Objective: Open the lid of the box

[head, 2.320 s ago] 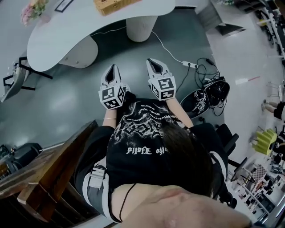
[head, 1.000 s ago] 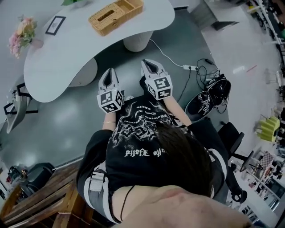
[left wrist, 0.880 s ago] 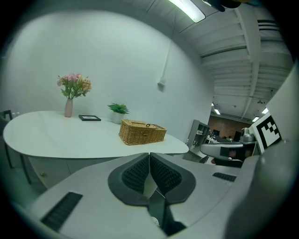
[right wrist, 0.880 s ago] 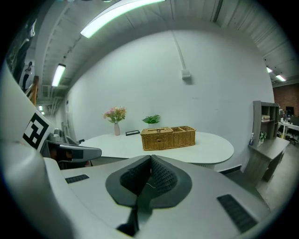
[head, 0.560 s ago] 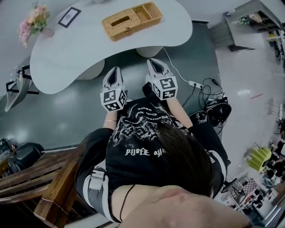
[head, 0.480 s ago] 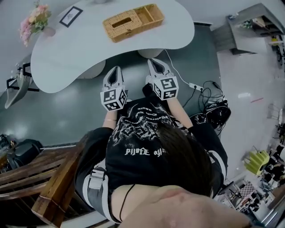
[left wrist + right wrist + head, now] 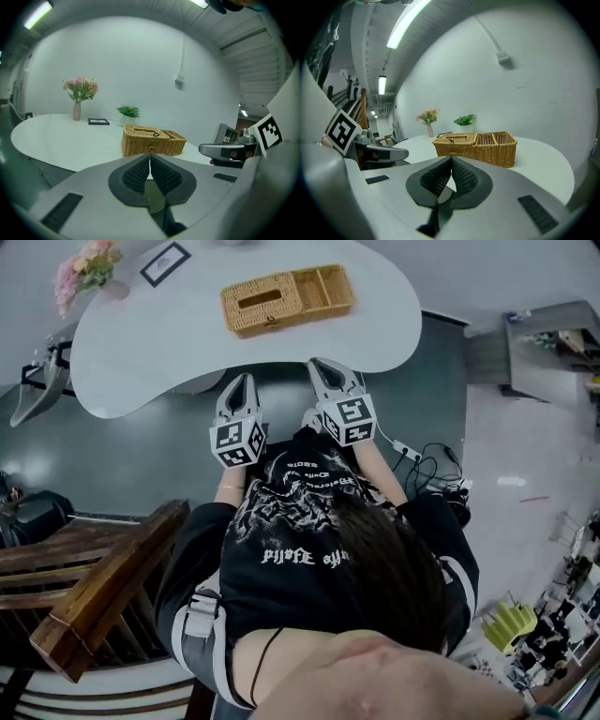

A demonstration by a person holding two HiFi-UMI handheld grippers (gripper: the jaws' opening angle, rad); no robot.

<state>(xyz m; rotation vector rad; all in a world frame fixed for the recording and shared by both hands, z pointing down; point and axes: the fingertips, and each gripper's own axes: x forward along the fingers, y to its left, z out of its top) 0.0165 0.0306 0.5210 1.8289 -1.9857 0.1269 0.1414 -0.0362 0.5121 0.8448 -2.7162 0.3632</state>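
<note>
A woven wicker box [image 7: 286,299] lies on the white curved table [image 7: 169,343]. Its lid [image 7: 261,302] is down over the left part, and two open compartments show at its right end. The same box [image 7: 152,140] appears ahead in the left gripper view, and the box [image 7: 476,146] stands ahead in the right gripper view. My left gripper [image 7: 240,383] is shut and empty, short of the table's near edge. My right gripper [image 7: 323,367] is shut and empty too, at the table's edge. Both are well apart from the box.
A pink flower vase [image 7: 86,270] and a small picture frame [image 7: 165,263] stand at the table's far left. A green plant [image 7: 128,111] sits behind the box. A wooden chair [image 7: 89,592] is at my left. Cables [image 7: 427,470] lie on the floor at the right.
The table and box have come nearer and lower in the head view as I moved toward them. Both grippers stay shut and now reach the table's near edge.
</note>
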